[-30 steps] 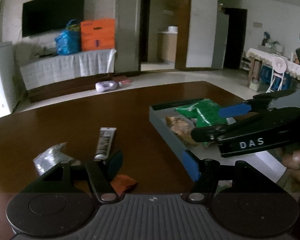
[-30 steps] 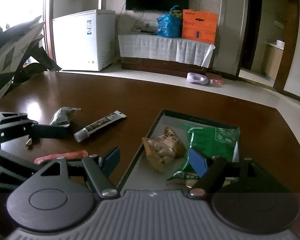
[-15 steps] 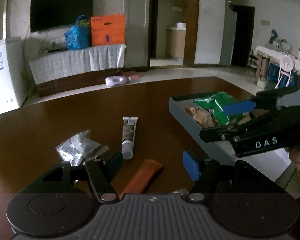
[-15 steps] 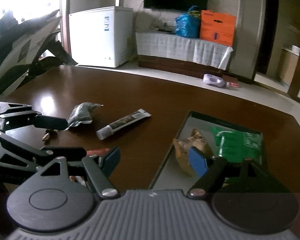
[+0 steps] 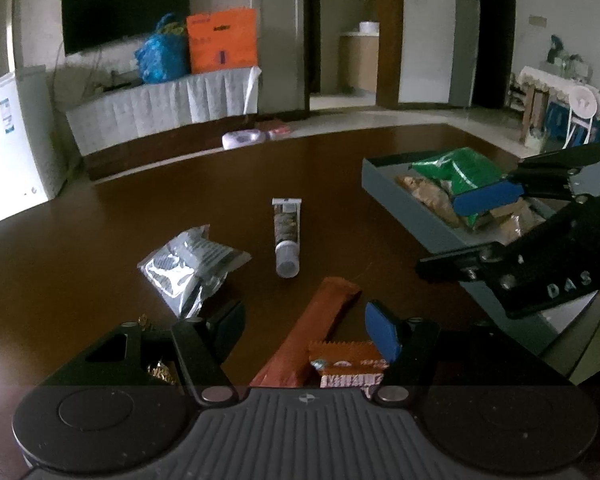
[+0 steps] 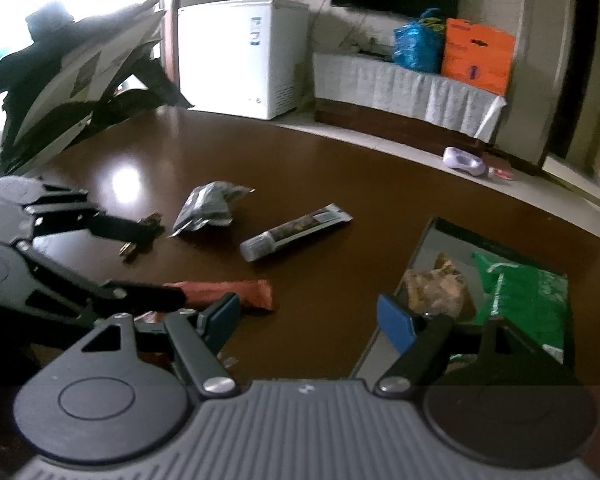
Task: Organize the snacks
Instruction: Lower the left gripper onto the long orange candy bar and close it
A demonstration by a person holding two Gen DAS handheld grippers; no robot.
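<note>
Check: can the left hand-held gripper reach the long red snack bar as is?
Probably yes. The left hand-held gripper is open, and the red snack bar lies flat between its fingers with nothing on top.

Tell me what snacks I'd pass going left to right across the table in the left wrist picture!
Silver foil packet → tube with a white cap → long orange-red bar wrapper → grey tray holding the clear bag of brown snacks and the green bag.

Tray (image 5: 404,196) sits on table (image 5: 140,200) at right, holding two snack bags (image 5: 456,172). Left of tray: tube (image 5: 287,232), then foil pouch (image 5: 192,260). Snack bar (image 5: 312,332) lies nearer, before the tube.
</note>
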